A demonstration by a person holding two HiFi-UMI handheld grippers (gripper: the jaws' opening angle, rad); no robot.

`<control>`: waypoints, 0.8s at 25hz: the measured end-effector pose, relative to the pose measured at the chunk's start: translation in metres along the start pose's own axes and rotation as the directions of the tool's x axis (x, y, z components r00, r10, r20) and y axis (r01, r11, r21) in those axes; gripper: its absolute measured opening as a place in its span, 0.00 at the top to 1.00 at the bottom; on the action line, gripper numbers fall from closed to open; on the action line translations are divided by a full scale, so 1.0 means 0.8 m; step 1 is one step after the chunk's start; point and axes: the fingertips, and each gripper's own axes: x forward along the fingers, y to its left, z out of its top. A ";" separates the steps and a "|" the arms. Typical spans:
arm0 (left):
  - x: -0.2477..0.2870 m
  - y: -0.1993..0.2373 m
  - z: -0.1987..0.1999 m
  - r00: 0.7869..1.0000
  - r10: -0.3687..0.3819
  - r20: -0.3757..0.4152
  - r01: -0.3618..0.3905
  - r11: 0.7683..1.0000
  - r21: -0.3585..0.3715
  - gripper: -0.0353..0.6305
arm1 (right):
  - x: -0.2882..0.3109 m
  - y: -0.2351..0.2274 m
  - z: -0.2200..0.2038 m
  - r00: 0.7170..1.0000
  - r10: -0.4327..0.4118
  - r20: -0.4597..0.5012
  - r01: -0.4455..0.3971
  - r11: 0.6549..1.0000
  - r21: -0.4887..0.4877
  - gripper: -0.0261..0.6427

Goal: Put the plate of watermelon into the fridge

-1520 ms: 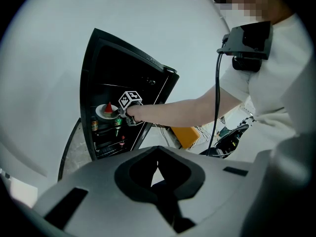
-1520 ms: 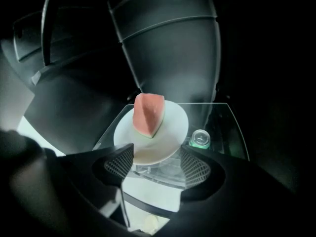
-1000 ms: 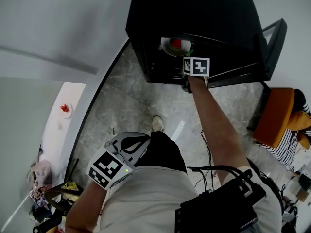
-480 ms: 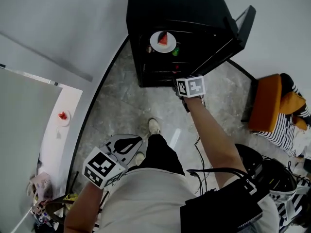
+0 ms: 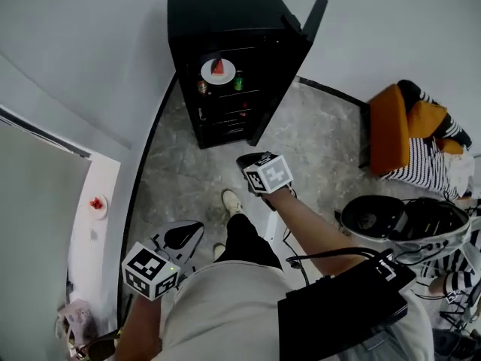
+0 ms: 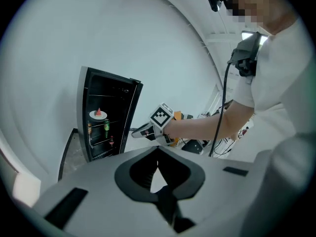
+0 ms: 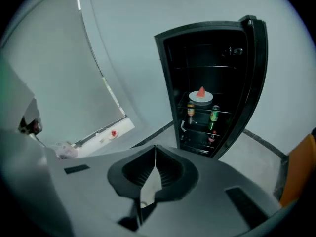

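Plate (image 5: 218, 71): on a fridge (image 5: 225, 10) shelf. Right gripper (image 7: 155, 153): we have pulled it back, jaws now pressed together, empty. Left gripper (image 6: 158, 154): likewise. Placement looks done (door (image 5: 312, 22) open).

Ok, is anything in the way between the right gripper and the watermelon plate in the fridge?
Nothing visible. The plate of watermelon sits on a shelf of the fridge, its door swung open aside; only floor lies between it and the right gripper, whose jaws are shut on nothing.
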 end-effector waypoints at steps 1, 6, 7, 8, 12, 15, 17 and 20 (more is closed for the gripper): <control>-0.005 -0.006 -0.004 1.000 -0.004 0.002 0.004 1.000 0.004 0.93 | -0.010 0.017 -0.008 1.000 0.011 0.000 -0.011 1.000 -0.006 0.93; -0.020 -0.035 -0.021 1.000 -0.028 0.001 0.028 0.999 0.029 0.93 | -0.057 0.094 -0.036 0.998 0.066 0.008 -0.065 0.996 -0.062 0.94; -0.021 -0.041 -0.022 0.999 -0.033 0.001 0.033 0.999 0.037 0.93 | -0.067 0.106 -0.039 0.997 0.077 0.013 -0.076 0.994 -0.077 0.94; -0.021 -0.047 -0.023 0.999 -0.037 0.002 0.037 0.998 0.043 0.93 | -0.077 0.118 -0.040 0.996 0.087 0.019 -0.085 0.992 -0.090 0.94; -0.025 -0.063 -0.027 0.999 -0.046 0.013 0.045 0.997 0.060 0.93 | -0.113 0.159 -0.039 0.991 0.120 0.054 -0.112 0.984 -0.138 0.94; -0.030 -0.073 -0.033 0.999 -0.049 0.019 0.048 0.997 0.058 0.93 | -0.138 0.185 -0.046 0.989 0.135 0.065 -0.122 0.977 -0.177 0.94; -0.035 -0.078 -0.037 0.998 -0.050 0.024 0.049 0.997 0.051 0.93 | -0.153 0.203 -0.052 0.987 0.146 0.071 -0.130 0.973 -0.191 0.94; -0.041 -0.075 -0.042 0.998 -0.053 0.027 0.052 0.998 0.047 0.93 | -0.164 0.219 -0.054 0.985 0.151 0.082 -0.131 0.968 -0.213 0.94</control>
